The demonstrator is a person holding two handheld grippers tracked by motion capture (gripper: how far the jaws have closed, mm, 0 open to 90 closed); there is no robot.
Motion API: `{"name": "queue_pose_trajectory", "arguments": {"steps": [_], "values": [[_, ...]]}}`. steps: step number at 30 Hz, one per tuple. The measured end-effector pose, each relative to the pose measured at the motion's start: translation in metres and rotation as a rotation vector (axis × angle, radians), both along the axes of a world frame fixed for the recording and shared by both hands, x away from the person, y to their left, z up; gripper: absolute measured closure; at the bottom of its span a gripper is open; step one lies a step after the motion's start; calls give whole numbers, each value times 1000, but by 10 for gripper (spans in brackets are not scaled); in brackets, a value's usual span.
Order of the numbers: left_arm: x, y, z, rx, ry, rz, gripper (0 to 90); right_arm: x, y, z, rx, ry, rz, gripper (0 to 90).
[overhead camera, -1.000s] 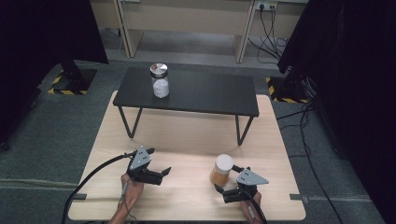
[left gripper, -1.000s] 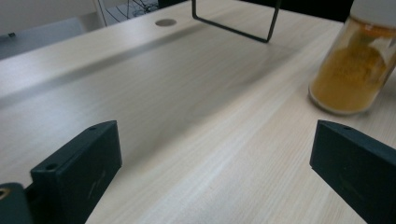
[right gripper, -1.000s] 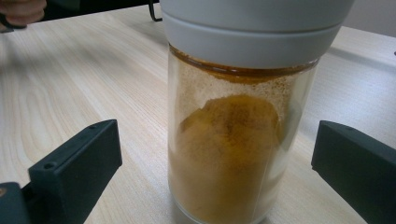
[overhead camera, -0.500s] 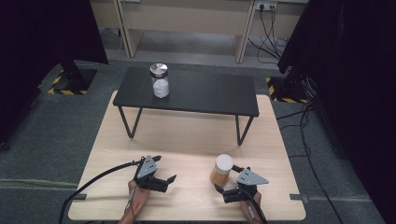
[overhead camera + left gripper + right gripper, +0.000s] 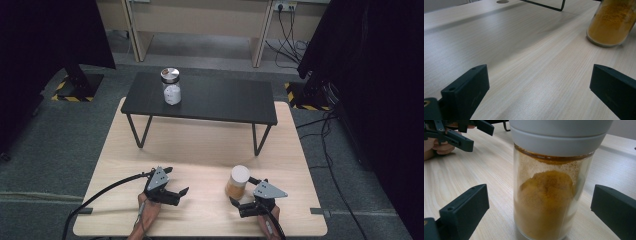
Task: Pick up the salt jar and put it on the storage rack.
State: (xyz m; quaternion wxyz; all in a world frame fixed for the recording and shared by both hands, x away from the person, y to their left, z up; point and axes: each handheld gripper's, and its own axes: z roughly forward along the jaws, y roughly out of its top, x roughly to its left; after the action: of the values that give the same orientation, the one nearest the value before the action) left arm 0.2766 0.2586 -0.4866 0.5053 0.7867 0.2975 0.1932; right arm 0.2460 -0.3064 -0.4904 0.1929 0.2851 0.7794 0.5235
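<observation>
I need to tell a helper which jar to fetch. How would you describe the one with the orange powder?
Look at the light wooden table, at its near edge, right of the middle. The jar of orange powder stands upright there, between the open jaws of the right gripper. Its lid is pale grey, while the other jar, on the black bench, has a metal lid and white contents.

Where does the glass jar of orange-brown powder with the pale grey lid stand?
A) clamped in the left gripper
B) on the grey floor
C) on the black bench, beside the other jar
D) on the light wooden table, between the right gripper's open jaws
D: the glass jar of orange-brown powder stands on the light wooden table with the right gripper open around it, jaws clear of the glass.
</observation>
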Motion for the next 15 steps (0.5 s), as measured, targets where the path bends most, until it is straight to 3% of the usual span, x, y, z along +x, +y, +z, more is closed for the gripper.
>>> {"name": "queue_pose_trajectory", "arguments": {"steps": [4,15], "values": [[-1,1,-1,-6,-9,-9,14,0,0,0,-1,-1,-1,15],[3,2,1,-11,26,-10,8,-1,0,0,0,-2,0,15]]}}
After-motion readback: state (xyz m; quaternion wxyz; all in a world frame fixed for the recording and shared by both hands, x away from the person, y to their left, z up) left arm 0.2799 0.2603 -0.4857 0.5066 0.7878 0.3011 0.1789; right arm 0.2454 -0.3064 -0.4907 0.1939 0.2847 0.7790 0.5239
